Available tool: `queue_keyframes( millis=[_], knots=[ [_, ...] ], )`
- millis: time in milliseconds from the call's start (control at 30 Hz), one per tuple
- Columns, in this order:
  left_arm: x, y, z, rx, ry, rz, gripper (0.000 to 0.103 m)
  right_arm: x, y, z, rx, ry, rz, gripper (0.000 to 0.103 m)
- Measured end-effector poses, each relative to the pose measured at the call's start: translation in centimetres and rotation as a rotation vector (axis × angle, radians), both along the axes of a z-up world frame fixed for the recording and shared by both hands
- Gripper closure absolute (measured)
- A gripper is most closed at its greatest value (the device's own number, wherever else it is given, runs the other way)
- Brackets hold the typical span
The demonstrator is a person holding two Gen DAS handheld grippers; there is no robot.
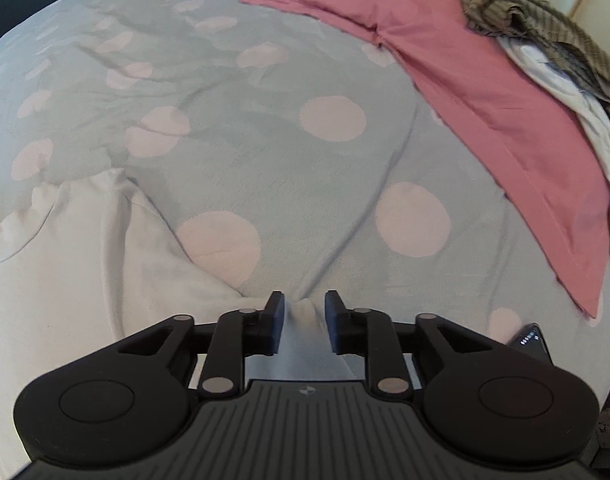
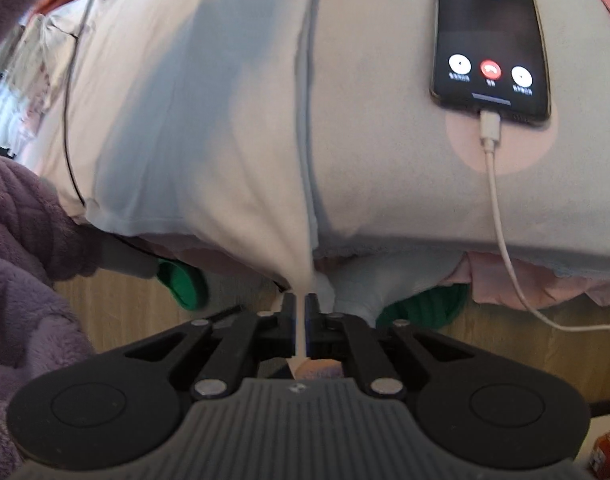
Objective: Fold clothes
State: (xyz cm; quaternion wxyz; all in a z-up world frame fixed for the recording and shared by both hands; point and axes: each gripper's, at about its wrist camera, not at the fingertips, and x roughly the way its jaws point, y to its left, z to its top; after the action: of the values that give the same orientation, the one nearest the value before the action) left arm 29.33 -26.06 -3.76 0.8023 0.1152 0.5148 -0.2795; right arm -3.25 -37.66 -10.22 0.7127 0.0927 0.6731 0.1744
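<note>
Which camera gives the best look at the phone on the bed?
The right wrist view: the phone lies face up, screen lit, cable plugged in. The left wrist view catches only one corner of it at the bed's edge.

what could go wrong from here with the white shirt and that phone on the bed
1. The right gripper is pinching the white garment at the bed's edge; the thin fold could slip out and drop to the floor.
2. The left gripper has its jaws apart around the cloth, so that side is loose and may bunch.
3. Dragging the fabric could snag the phone or its charging cable.
</note>
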Motion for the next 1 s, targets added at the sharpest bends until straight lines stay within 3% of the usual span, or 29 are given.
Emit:
queue_keyframes(
  millis=[100, 333, 533, 667, 733, 900, 1000],
  knots=[
    [-1.4, 1.4, 2.0, -0.034, -0.047, -0.011, 0.067, -0.2, -0.3, 0.7, -0.027, -0.029, -0.015, 0.095],
    [-4.7, 8.4, 6.1, -0.029, -0.137, 0.016, 0.066, 0.6, 0.6, 4.1, -0.065, -0.16, -0.007, 0.095],
    [-8.0, 19.2, 9.1, -0.012, -0.199, 0.137, 0.064, 1.9, 3.5, 6.0, -0.055, -0.233, 0.048, 0.094],
    [-10.1, 27.8, 10.5, 0.021, -0.235, 0.266, 0.061, 2.6, 7.2, 6.8, -0.035, -0.261, 0.14, 0.085],
    [-11.2, 32.1, 10.7, 0.049, -0.248, 0.341, 0.061, 2.9, 9.2, 7.3, -0.032, -0.279, 0.192, 0.079],
    [-13.7, 40.6, 9.6, 0.142, -0.288, 0.485, 0.058, 4.2, 13.8, 8.6, -0.02, -0.309, 0.294, 0.075],
    [-14.4, 43.9, 7.7, 0.136, -0.25, 0.545, 0.057, 5.4, 16.6, 8.7, -0.017, -0.306, 0.34, 0.073]
  ],
)
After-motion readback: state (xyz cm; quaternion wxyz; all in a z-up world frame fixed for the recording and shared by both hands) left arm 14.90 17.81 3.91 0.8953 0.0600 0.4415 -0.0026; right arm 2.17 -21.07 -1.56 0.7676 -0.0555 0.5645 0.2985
